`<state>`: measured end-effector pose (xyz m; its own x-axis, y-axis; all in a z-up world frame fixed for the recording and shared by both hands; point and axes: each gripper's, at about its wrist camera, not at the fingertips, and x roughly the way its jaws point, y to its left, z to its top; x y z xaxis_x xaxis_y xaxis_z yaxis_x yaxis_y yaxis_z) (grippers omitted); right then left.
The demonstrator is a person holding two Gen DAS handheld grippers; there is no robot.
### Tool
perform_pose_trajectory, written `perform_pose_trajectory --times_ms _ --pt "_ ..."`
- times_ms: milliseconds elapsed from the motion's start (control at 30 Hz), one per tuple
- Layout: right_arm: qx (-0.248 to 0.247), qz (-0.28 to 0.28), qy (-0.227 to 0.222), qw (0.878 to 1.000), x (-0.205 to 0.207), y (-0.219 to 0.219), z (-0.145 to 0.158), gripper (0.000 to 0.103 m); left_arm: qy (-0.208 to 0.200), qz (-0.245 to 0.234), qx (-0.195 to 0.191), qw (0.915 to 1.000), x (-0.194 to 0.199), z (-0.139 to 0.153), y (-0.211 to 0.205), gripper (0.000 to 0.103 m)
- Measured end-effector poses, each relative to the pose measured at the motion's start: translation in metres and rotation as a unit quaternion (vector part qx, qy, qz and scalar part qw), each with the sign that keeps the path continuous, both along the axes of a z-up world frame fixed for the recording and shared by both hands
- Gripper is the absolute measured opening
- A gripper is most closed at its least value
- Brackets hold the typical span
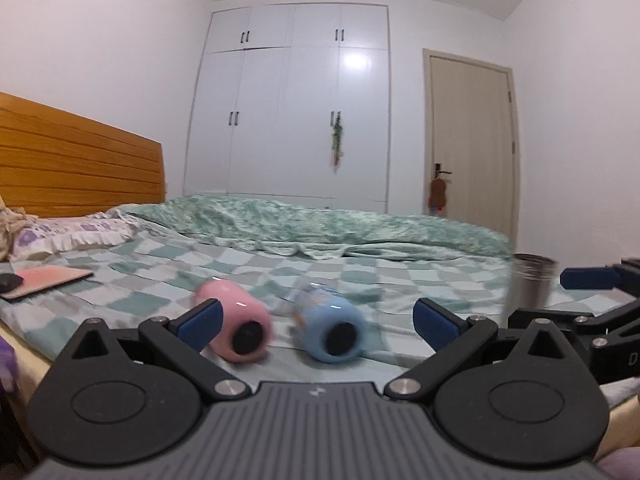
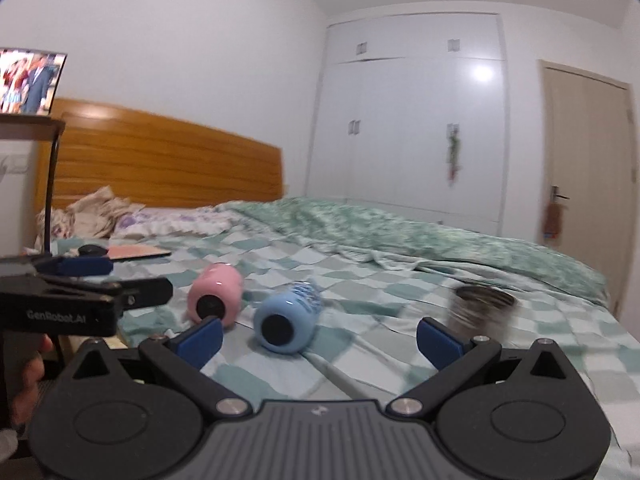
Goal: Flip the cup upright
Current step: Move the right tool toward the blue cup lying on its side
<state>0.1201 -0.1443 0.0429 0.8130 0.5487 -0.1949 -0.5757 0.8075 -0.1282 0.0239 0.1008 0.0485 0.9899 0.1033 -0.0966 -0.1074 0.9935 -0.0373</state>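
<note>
Risk, by judgement: soft, rumpled checked bedsheet (image 2: 360, 364) under round-bodied cups, so a roll away on a glancing touch or a topple once stood up; also two claws close side by side, so a knock between them. Pink cup (image 1: 234, 326) and blue cup (image 1: 330, 330) on their sides, dark ends facing back, just ahead of left gripper (image 1: 316, 318), pink by its left finger, blue between the fingers; steel cup (image 2: 482, 312) upright beyond right finger of right gripper (image 2: 320, 338). Both held low and level over the bed edge, fingers spread wide, pinching nothing.
</note>
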Motion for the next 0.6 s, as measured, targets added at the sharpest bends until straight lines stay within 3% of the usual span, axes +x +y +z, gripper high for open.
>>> perform_pose_trajectory --times_ms 300,433,600 --pt "-0.034 -0.003 0.055 0.998 0.064 0.077 0.009 0.103 0.034 0.035 -0.007 0.9988 0.052 0.011 0.073 0.103" --pt "-0.037 -0.017 0.105 0.994 0.103 0.106 0.003 0.103 0.054 0.047 0.008 0.9974 0.079 0.011 0.096 0.103" --pt "-0.055 -0.089 0.175 0.979 0.153 0.135 -0.008 0.103 0.062 0.034 0.007 0.9975 0.107 0.008 0.118 0.103"
